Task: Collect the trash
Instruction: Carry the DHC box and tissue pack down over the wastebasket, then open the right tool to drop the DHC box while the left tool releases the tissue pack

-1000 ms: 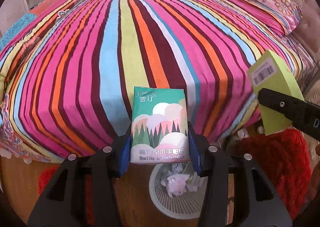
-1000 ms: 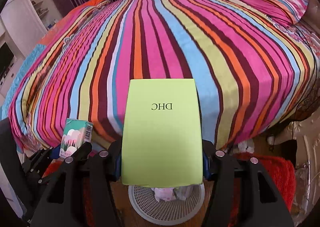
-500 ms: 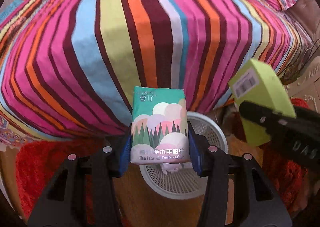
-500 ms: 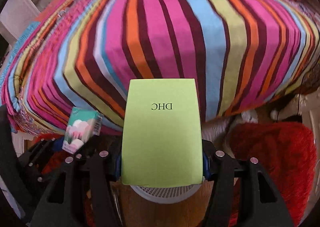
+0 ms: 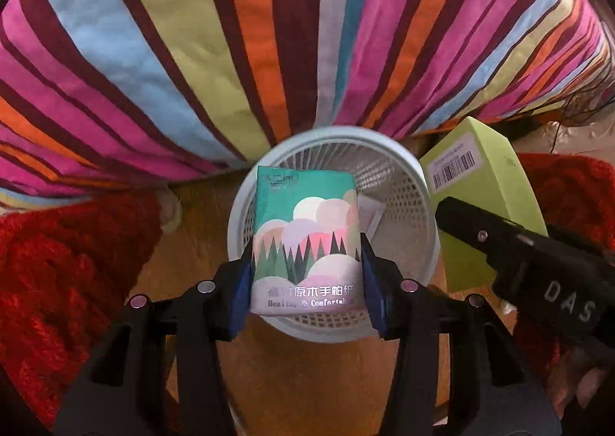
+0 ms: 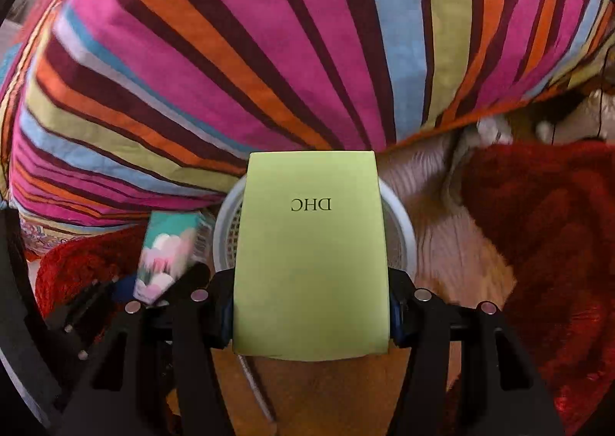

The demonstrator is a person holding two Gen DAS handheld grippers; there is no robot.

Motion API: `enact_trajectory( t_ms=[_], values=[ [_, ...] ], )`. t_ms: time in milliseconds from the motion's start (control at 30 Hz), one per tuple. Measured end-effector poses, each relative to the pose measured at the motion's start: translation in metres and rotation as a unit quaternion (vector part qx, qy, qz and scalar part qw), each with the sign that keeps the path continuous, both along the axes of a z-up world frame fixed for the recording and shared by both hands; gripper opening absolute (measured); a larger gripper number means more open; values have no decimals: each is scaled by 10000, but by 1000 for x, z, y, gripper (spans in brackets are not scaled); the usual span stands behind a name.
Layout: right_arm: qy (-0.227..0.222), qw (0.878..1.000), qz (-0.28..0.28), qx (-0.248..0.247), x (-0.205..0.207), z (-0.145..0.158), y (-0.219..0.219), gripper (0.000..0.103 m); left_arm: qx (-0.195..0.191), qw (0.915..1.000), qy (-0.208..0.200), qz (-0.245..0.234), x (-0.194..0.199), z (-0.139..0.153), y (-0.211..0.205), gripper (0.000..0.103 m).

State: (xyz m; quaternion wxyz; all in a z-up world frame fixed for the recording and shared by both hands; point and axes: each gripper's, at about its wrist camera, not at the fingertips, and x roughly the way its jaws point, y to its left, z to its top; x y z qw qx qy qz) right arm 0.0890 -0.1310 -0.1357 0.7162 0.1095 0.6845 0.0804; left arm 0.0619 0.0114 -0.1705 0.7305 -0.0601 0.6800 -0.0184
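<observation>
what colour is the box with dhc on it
Light yellow-green; the DHC box shows best in the right wrist view.

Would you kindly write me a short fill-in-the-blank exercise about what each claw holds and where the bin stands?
1. The left claw is shut on a tissue ____.
2. The box in the right claw is light ____ and printed DHC.
3. Under both items stands a white mesh wastebasket, on the wooden ____.
4. The bedspread behind it has a pattern of ____.

Missing words: pack; green; floor; stripes
</observation>
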Motion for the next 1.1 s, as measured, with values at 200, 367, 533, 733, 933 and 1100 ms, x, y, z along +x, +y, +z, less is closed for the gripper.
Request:
enact_trajectory(
  t_ms=[200,367,533,733,933,1100],
  values=[
    [365,9992,-149,17,-1,-19,3,55,-35,9992,405,50,2,-20,3,48],
    [566,9983,-142,-16,-4,-34,7,55,-21,9976,694,-21,3,-37,-3,48],
    [800,9965,-226,-30,0,-49,4,55,-18,9952,982,-37,4,-54,-6,48],
    [1159,9929,-189,-172,2,-71,9,55,-58,9911,1329,-103,5,-77,-10,48],
    [1404,9895,-48,-326,2,-90,16,54,-43,9861,1649,-189,3,-99,-18,48],
    [1526,9872,74,-452,1,-103,19,54,13,9817,1878,-316,2,-117,-23,48]
  ],
)
